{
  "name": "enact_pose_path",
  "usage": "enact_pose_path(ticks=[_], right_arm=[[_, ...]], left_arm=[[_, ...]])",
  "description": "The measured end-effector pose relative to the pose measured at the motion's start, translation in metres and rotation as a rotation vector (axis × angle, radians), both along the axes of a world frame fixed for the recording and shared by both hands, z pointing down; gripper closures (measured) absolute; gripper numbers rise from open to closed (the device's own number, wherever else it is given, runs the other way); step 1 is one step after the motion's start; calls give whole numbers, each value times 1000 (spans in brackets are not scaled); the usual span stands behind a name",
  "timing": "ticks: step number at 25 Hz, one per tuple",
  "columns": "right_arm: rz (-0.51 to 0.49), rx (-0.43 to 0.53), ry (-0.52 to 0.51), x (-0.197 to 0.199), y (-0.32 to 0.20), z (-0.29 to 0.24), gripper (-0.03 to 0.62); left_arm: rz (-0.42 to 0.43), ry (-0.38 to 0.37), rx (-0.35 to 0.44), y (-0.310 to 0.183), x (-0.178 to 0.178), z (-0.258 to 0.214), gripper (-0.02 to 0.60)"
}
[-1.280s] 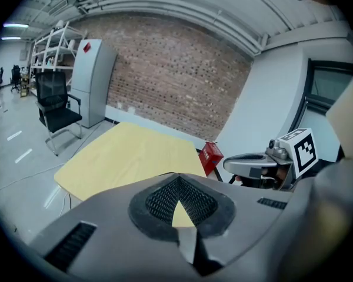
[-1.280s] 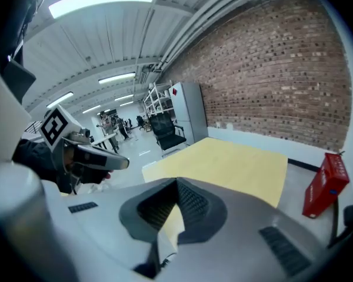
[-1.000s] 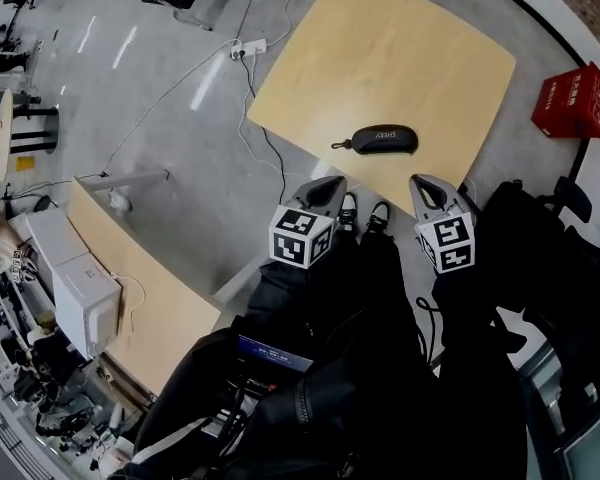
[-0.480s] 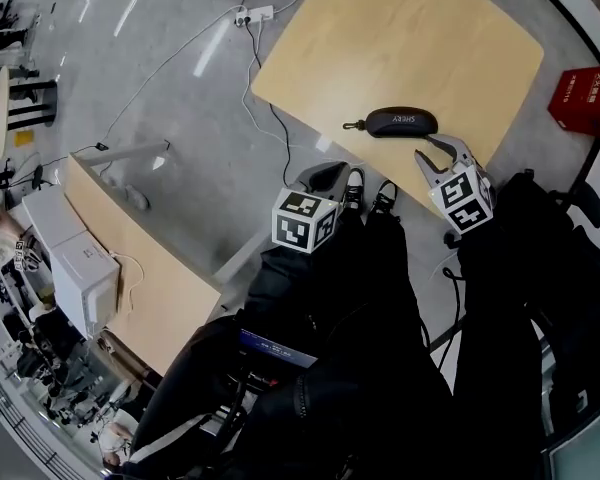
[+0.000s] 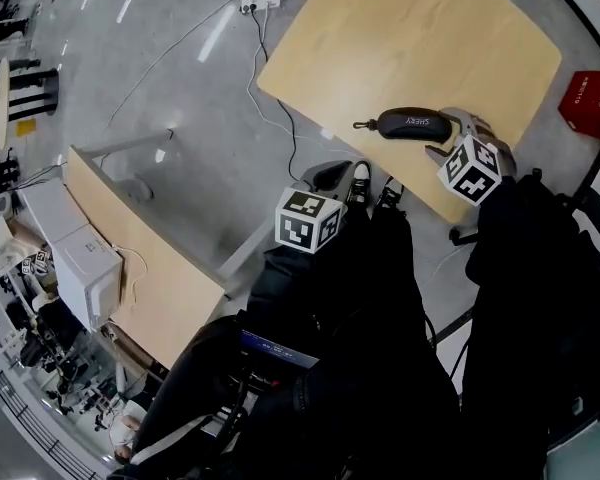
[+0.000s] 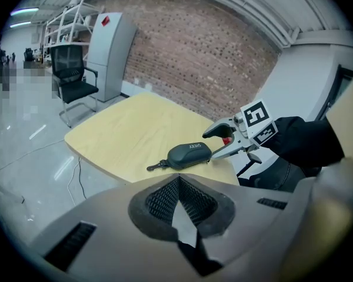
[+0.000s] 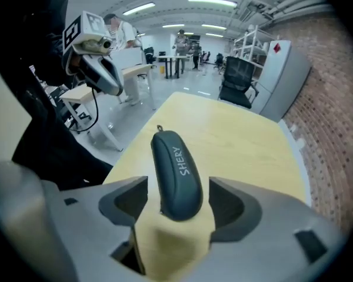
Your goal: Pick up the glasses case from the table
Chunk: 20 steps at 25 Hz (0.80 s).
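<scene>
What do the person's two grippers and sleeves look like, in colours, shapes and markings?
The left gripper and right gripper are grey plastic with two curved fingers lined with dark ribbed pads. Each carries a white cube with black square markers. The sleeves are black.

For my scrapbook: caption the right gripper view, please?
Right gripper, jaws just opening, with the glasses case between them on the table.

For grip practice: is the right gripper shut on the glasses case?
No: the right gripper, jaws just opened, straddles the glasses case without touching.
</scene>
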State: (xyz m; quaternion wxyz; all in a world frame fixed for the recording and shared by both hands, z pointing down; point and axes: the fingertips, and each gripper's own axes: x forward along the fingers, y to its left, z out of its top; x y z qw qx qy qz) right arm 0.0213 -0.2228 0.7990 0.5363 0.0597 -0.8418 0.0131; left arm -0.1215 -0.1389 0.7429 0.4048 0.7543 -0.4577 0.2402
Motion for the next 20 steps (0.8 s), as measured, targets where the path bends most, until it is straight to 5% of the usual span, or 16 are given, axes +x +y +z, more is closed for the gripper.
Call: enact_pose_path(ticks=[7,20], right_arm=[[-148,-77,120,-2,-5,26,269],[-168,-108,183,-2,-5,56,243]], left_arm=[[-17,1,-20,1,-9,5,583],[-35,8,-38,5,-16,12,583]])
